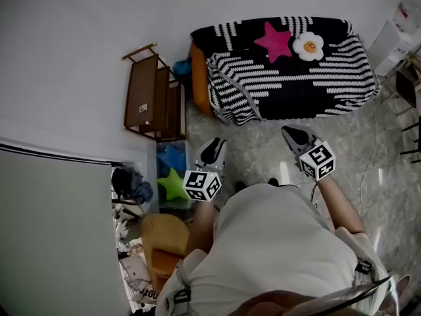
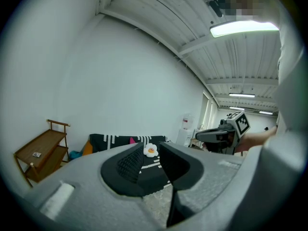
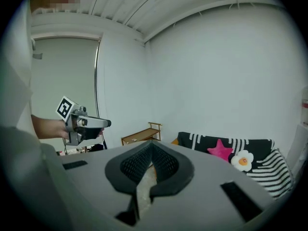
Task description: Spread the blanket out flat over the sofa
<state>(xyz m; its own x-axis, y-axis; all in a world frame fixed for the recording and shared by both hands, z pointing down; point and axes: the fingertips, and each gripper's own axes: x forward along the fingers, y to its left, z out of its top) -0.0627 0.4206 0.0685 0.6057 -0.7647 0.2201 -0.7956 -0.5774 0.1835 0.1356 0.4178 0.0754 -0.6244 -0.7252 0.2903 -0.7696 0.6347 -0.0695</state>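
Note:
A black-and-white striped blanket [image 1: 296, 78] lies draped over the sofa [image 1: 199, 78] against the far wall; the sofa's orange left end shows bare. On the blanket rest a pink star cushion [image 1: 273, 41] and a fried-egg cushion [image 1: 308, 45]. Both grippers hang over the floor, short of the sofa and apart from the blanket. My left gripper [image 1: 214, 147] is open with nothing between its jaws; through the gap of the left gripper [image 2: 150, 150] I see the egg cushion [image 2: 150, 150]. My right gripper [image 1: 293, 133] is shut and empty, and the tips of the right gripper [image 3: 151, 146] meet.
A wooden rack [image 1: 152, 97] stands left of the sofa. A green star cushion [image 1: 172, 184] lies in a blue box below it, by a wooden stool [image 1: 164, 239] and clutter. A water dispenser [image 1: 401, 31] and a dark chair [image 1: 409, 94] stand at the right.

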